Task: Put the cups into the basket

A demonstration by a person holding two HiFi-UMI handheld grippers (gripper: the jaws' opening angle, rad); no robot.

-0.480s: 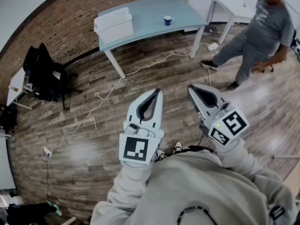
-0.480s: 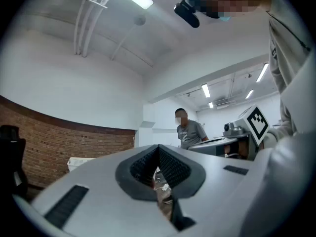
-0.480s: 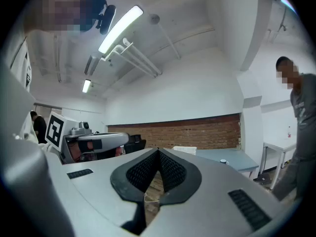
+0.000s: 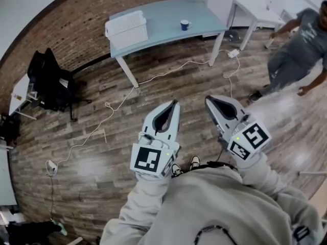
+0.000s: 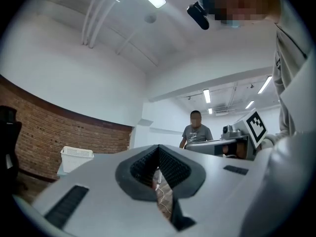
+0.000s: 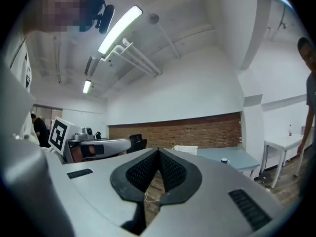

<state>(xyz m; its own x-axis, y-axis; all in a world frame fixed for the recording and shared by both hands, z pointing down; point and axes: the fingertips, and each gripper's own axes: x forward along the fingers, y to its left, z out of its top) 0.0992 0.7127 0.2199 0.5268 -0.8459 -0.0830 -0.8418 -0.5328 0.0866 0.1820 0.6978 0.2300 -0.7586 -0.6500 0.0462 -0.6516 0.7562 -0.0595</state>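
Standing well back from the table (image 4: 163,14), I hold both grippers level. The left gripper (image 4: 176,103) has its jaws pressed together on nothing, and the right gripper (image 4: 207,99) is closed and empty too. The basket (image 4: 126,28) sits at the left end of the tabletop. The one cup (image 4: 185,24) I can see stands well apart from it, toward the right end.

Several things could go wrong from here:
- **Basket:** it sits close to the tabletop's left edge, so a clumsy drop or a nudge might push it over the side.
- **Cable:** a white cable (image 4: 153,78) snakes across the floor between me and the table, and I could catch a foot in it on the way.
- **Cup:** if I arrive with my fingers shut like this, I would only knock it over or push it toward an edge. They need to open before I reach it.
- **Grip:** the cup is small and round, and I think a pinch off its middle would let it twist out.

To the far left a black chair (image 4: 48,80) stands by the brick wall, clear of my way. The table's front leg (image 4: 125,70) is near the cable. On the right a person (image 4: 296,50) is near the table's right corner, beside a white table (image 4: 258,11), and could step into my path.
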